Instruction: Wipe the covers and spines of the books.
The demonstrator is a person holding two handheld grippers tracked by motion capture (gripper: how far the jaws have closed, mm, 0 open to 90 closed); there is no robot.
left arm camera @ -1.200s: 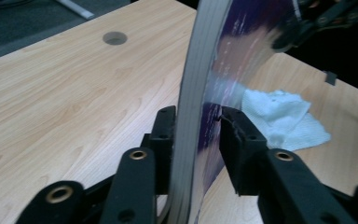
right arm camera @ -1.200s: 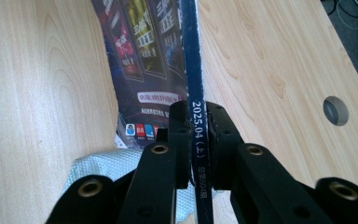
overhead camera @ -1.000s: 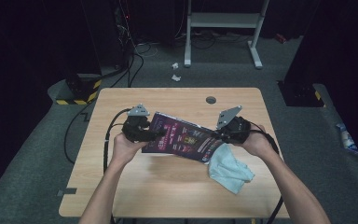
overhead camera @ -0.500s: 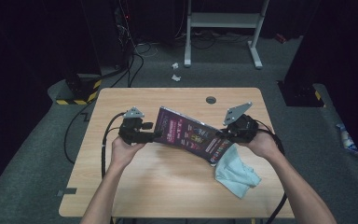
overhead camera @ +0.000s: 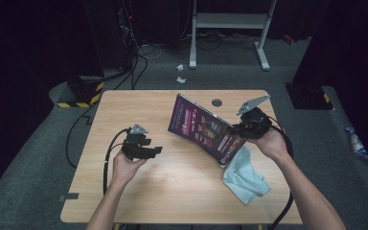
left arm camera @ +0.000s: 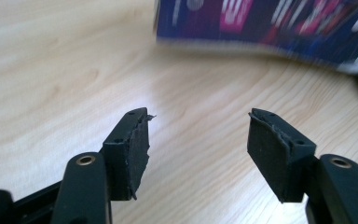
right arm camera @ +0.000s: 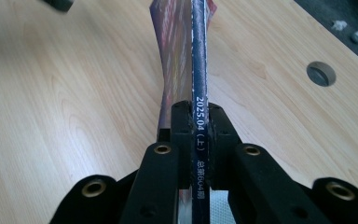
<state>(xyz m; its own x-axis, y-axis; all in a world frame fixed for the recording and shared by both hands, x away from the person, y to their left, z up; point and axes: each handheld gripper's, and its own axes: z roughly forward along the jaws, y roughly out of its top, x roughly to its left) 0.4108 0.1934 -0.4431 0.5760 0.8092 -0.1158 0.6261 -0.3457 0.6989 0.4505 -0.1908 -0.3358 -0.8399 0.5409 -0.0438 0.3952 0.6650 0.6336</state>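
Right gripper (right arm camera: 193,135) clamps the magazine (overhead camera: 203,128) by its spine alone. Left gripper (overhead camera: 149,151) jaws have just been opening, nothing between them. Risk: the tilted magazine sags, twists free, drops onto the cloth (overhead camera: 244,179).

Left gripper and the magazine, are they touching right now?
Apart. The high view shows the left gripper on bare table, a gap from the magazine; its own view shows open jaws holding nothing.
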